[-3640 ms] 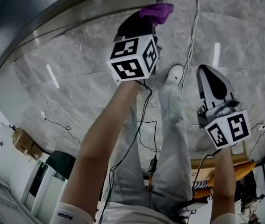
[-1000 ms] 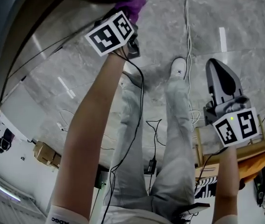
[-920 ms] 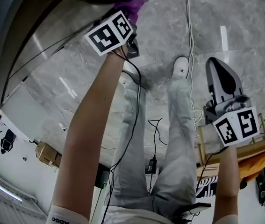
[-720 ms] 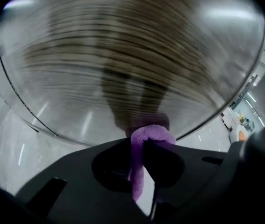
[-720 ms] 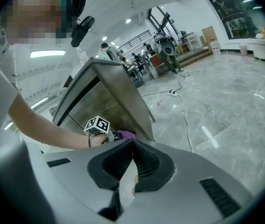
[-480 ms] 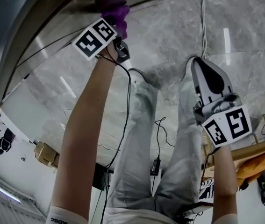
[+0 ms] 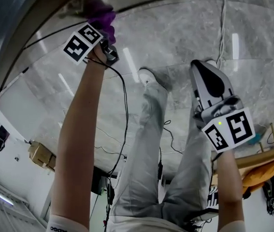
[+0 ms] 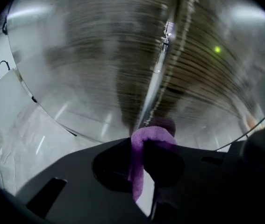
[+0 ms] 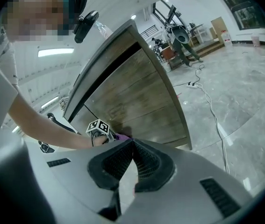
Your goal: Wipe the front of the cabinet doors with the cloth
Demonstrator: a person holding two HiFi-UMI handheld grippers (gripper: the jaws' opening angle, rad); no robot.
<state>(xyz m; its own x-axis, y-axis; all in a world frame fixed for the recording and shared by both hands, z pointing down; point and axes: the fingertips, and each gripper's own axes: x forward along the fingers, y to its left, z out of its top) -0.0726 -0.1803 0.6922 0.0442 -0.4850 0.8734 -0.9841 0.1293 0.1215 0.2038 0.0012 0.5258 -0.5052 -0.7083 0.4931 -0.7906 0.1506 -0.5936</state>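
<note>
The purple cloth point(image 7: 101, 18) is pressed against the front of the wooden cabinet point(image 7: 25, 18) at the top left of the head view. My left gripper point(image 7: 103, 35) is shut on it, its marker cube just below. In the left gripper view the cloth point(image 8: 147, 136) is folded between the jaws of the left gripper point(image 8: 144, 146), right against the wood grain and the door seam point(image 8: 162, 64). My right gripper point(image 7: 200, 67) hangs apart at the right over the floor, shut and holding nothing. In the right gripper view the right gripper point(image 9: 132, 142) looks at the cabinet point(image 9: 137, 97) and the cloth point(image 9: 121, 136).
The person's legs and a white shoe point(image 7: 149, 76) stand on the grey marble floor. Cables point(image 7: 222, 13) trail across the floor. A cardboard box point(image 7: 40, 153) lies at the lower left, and a wooden frame with an orange item point(image 7: 265, 170) at the lower right.
My left gripper has slid the cloth leftward along the cabinet front. The right gripper has drifted a little left, still shut and empty.
</note>
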